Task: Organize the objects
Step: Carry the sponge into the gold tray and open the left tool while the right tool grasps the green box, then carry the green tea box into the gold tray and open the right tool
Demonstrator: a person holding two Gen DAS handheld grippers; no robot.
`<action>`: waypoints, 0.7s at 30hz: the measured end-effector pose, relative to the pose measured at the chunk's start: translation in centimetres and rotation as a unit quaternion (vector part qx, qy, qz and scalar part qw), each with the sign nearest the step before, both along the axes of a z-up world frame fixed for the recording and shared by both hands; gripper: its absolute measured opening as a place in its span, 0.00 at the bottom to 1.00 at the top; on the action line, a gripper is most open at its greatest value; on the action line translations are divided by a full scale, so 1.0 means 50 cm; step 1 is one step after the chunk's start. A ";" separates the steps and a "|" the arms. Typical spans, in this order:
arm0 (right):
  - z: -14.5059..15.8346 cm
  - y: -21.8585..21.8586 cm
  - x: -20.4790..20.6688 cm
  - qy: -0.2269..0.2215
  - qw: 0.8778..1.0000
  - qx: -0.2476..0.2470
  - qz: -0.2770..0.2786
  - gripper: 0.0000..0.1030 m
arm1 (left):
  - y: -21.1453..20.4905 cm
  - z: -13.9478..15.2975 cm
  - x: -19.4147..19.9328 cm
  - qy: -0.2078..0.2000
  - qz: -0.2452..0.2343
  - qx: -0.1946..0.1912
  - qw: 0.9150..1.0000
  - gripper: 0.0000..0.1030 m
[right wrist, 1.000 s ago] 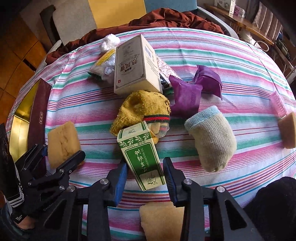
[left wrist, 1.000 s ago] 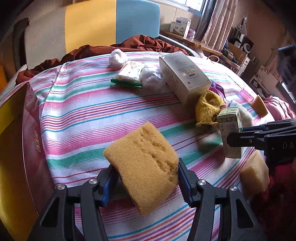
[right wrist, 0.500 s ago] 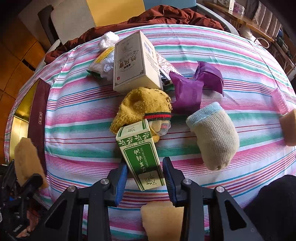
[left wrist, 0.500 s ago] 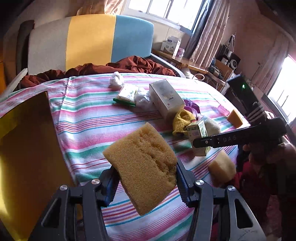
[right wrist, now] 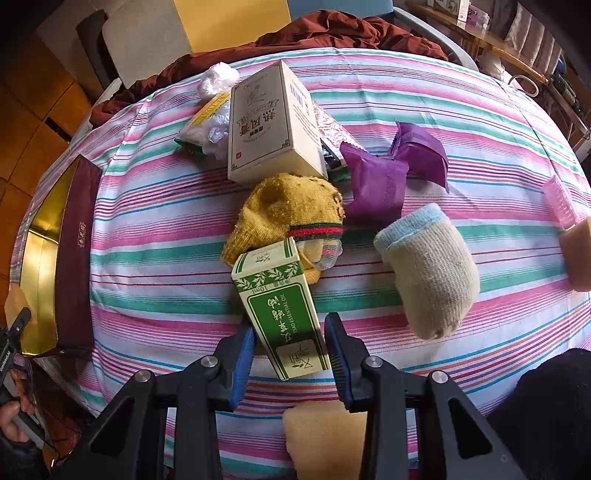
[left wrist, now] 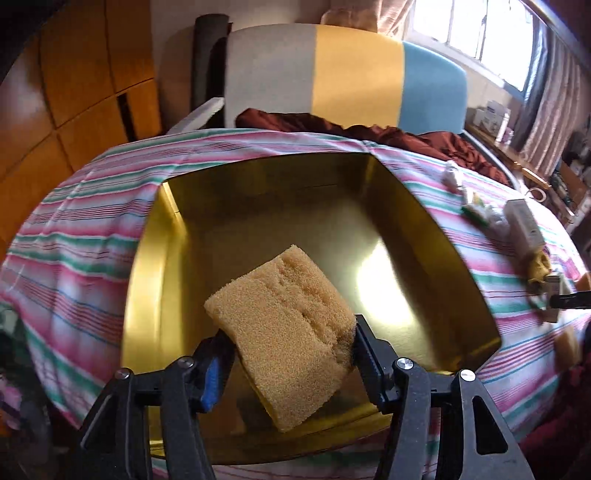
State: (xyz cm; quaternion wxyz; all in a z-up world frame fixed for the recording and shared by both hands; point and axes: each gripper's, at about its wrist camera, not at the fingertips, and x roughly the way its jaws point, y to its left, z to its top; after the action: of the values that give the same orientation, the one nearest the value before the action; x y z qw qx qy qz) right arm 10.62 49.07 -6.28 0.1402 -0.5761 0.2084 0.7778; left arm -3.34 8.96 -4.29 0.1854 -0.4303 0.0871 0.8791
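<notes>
Left wrist: your left gripper (left wrist: 291,354) clamps the sponge (left wrist: 284,332) above the gold box (left wrist: 147,266) — soft, light, squeeze mid-body. Right gripper (right wrist: 290,354) straddles the green carton (right wrist: 282,306), contact unclear — stiff, grip the long sides.

Tricolour sofa (left wrist: 347,74), maroon blanket (right wrist: 325,33), wooden cabinets (left wrist: 85,74) behind.

A second sponge (right wrist: 325,439) lies half hidden beneath the right claw (right wrist: 290,354).
</notes>
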 end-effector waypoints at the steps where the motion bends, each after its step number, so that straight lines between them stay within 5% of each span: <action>1: 0.000 0.000 0.001 0.000 1.000 0.000 0.000 0.36 | -0.014 -0.006 0.000 0.006 0.009 -0.014 1.000 0.60; 10: 0.008 -0.011 0.002 0.010 1.000 0.000 0.002 0.36 | -0.092 -0.035 0.000 0.013 0.050 -0.047 0.998 0.67; 16: 0.038 -0.006 0.024 0.062 0.998 -0.002 -0.011 0.32 | -0.112 -0.009 0.006 0.018 0.056 -0.020 0.998 0.81; 21: 0.059 -0.006 0.030 0.088 0.996 0.003 -0.023 0.31 | -0.135 0.020 0.009 0.030 0.068 0.013 0.997 0.82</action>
State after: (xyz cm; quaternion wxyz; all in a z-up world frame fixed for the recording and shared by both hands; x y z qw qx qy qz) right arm 12.10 48.77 -3.33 0.1406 -0.4999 0.2303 0.8229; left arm -2.88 2.20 -3.30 0.1280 -0.4064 0.0519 0.9032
